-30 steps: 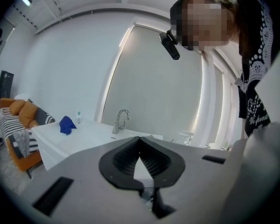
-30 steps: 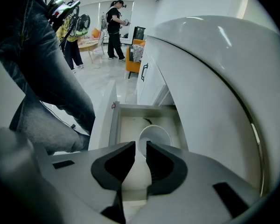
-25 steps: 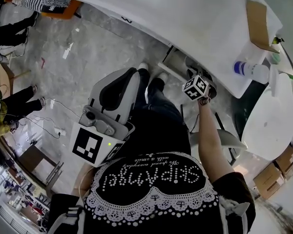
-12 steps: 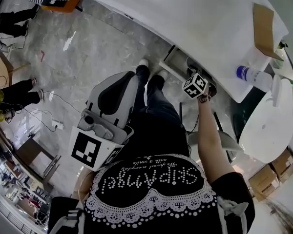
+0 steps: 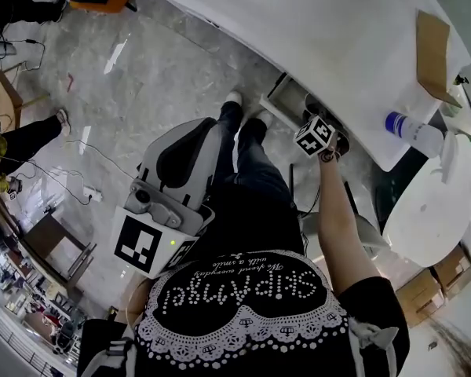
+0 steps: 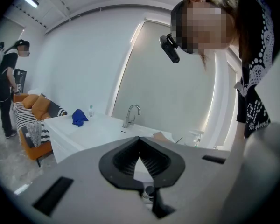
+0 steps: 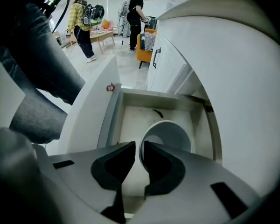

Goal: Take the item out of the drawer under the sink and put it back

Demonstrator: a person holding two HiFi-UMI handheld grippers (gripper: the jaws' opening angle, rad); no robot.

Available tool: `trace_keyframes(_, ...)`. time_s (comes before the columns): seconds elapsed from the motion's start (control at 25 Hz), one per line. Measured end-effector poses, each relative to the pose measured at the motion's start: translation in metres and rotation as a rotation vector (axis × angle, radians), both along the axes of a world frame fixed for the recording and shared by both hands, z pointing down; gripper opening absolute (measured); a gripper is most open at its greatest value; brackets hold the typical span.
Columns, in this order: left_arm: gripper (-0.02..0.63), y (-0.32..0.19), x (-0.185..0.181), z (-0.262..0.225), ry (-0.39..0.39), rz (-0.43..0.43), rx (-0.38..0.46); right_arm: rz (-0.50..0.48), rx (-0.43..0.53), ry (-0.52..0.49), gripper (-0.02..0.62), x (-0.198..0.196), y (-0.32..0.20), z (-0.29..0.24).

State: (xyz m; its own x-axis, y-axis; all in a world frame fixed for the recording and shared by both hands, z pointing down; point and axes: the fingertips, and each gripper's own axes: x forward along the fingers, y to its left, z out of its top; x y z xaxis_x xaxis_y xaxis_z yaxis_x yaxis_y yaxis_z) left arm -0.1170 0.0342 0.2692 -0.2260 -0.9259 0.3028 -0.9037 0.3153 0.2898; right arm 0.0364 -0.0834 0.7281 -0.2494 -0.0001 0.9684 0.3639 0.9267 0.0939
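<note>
Right gripper [image 7: 140, 148] is pointing steeply down into the open drawer [image 7: 111, 115] under the white desk [image 5: 337, 30]. Its fingers [image 7: 114, 164] are drawn in to a narrow gap and pinch the near rim of the white cup [image 7: 170, 134]. That's the item, mouth up, sitting within the drawer's walls, though I can't tell whether its base rests on the drawer floor. Left gripper [image 6: 140, 141] is out of the action, held out beside the person's leg, fingers [image 6: 126, 157] closed tip to tip on nothing. I read this as the grip-at-the-drawer step, either the start of the lift-out or the set-down going back in. The next move calls for straight vertical travel, keeping the cup clear of the desk edge above and the drawer sides.
</note>
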Motion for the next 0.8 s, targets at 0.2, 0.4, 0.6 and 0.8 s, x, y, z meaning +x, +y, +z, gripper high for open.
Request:
trace_keyframes(0.2, 0.003, 0.0030, -0.0018, 0.0029, 0.009, -0.012, -0.015, 0.005, 0.024, 0.000, 0.061, -0.0022, -0.0046, 0.0027)
trace_keyframes(0.4, 0.003, 0.0036, -0.0003, 0.0024, 0.013, -0.006, -0.003, 0.006, 0.037, -0.001, 0.026, -0.0020, -0.0065, 0.0022)
trace_keyframes(0.6, 0.003, 0.0028, -0.0011, 0.0026, 0.012, -0.008, -0.007, 0.013, 0.048, -0.004, 0.025, -0.0028, -0.0063, -0.0006)
trace_keyframes(0.8, 0.003, 0.0044, -0.0007, 0.0012, 0.017, 0.014, 0.009, 0.019, 0.054, -0.018, 0.025, -0.0072, -0.0048, -0.0063)
